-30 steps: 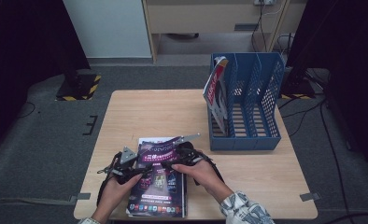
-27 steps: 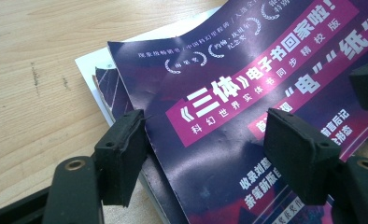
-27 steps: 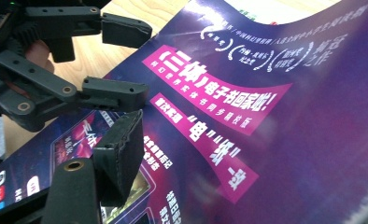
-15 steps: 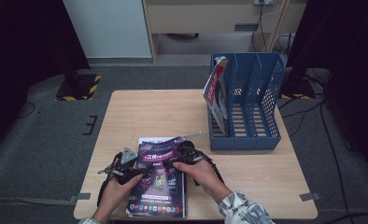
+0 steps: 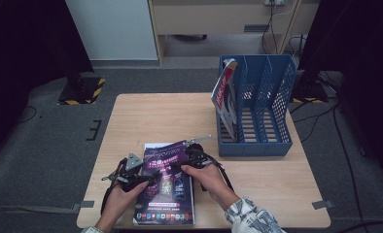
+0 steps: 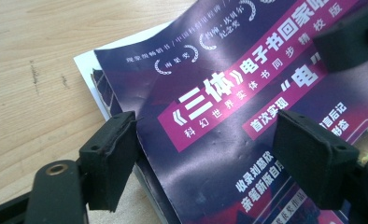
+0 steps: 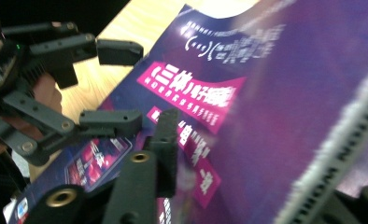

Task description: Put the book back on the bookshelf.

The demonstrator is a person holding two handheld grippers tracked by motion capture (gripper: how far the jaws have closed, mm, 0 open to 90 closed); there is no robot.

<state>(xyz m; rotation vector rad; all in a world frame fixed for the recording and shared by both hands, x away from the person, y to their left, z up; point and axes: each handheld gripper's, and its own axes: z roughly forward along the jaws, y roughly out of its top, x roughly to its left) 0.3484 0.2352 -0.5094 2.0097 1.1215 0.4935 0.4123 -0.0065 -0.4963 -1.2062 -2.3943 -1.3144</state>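
A purple magazine tops a small stack at the table's front edge. My left gripper is open astride its left edge, one pad off the paper, the other over the cover; its jaws have just been opening. My right gripper has just been closing and is shut on the magazine's raised far part: one pad lies on the cover, the other is hidden behind the page. The left gripper stands open beyond it.
A blue file rack stands at the back right with a red-and-white magazine upright in its left slot. Bare wood lies behind the stack. Cables trail from both grippers toward the person's sleeves.
Both hands stay where they were over the magazine. The right gripper's jaws have drawn in on the cover.
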